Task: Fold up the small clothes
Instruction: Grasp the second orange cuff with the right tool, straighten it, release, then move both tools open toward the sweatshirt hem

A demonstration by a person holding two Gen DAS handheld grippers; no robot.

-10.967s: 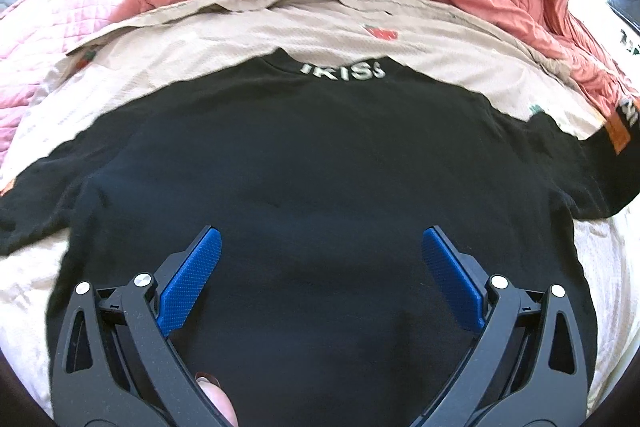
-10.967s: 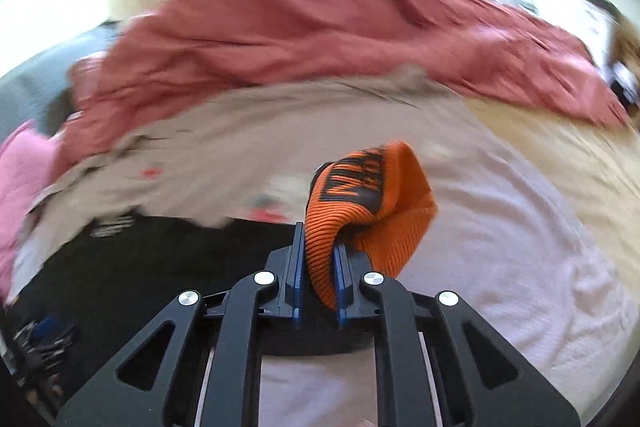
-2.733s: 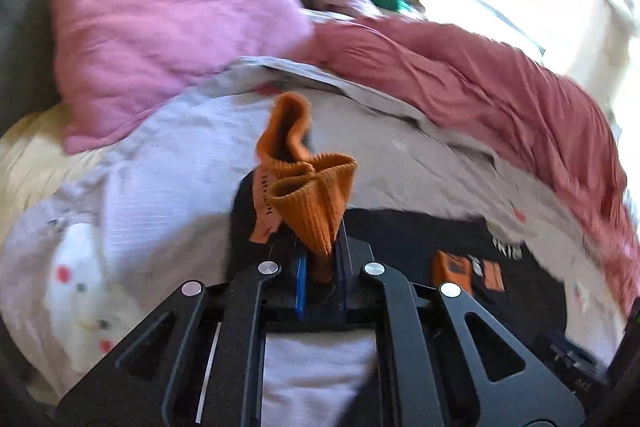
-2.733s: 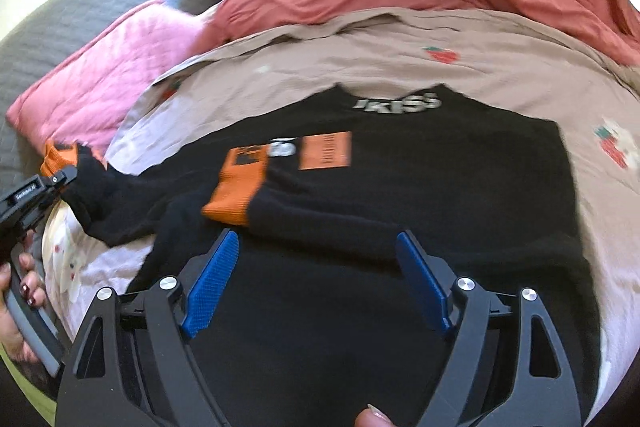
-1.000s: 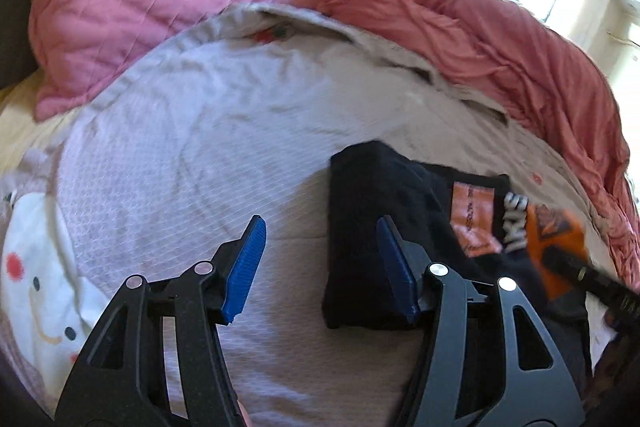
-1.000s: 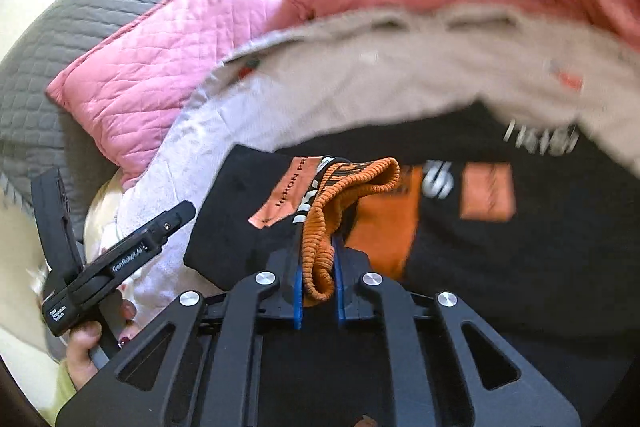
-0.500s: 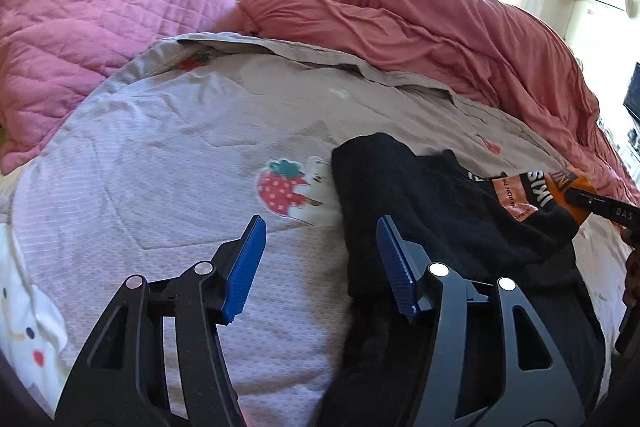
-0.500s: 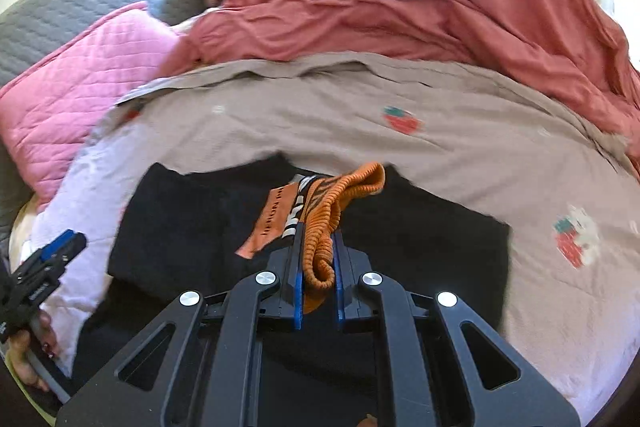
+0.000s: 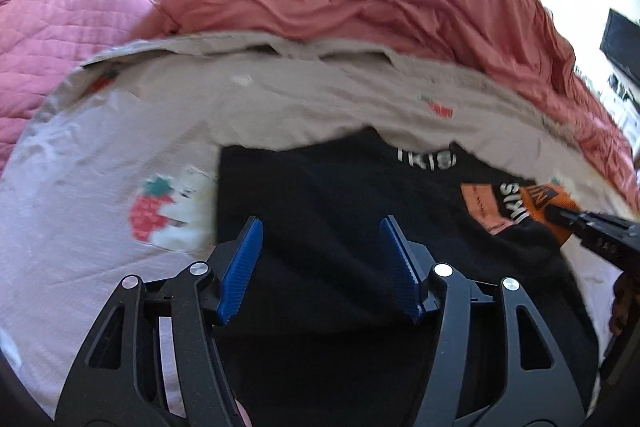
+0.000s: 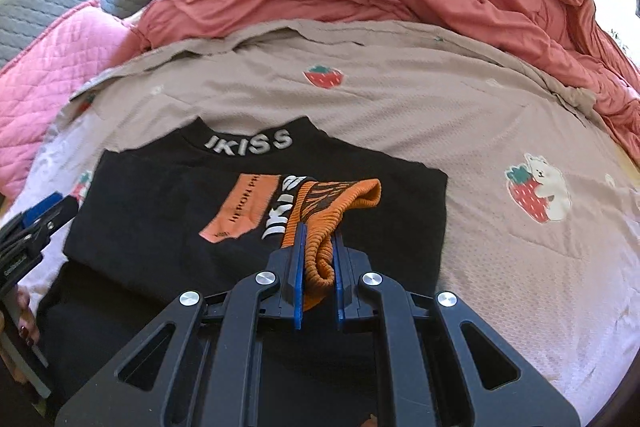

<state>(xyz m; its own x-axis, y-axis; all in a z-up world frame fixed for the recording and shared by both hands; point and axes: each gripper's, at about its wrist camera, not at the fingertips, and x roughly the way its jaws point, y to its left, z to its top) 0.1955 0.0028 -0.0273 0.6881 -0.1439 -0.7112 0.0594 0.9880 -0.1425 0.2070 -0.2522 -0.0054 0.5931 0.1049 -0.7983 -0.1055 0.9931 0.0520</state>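
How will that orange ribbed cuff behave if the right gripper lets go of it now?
Likely floppy: the orange ribbed cuff already bunches and sags between the fingers of the right gripper, so it should drop limp onto the black sweater. The ribbed knit looks grippy rather than slippery, so it probably stays put. It seems light, unlikely to disturb the fold.

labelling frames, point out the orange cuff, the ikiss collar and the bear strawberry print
orange cuff (image 10: 320, 223), right wrist view, ribbed knit between the tool's fingers
ikiss collar (image 10: 248, 143), right wrist view, white lettering
bear strawberry print (image 10: 536, 187), right wrist view, middle
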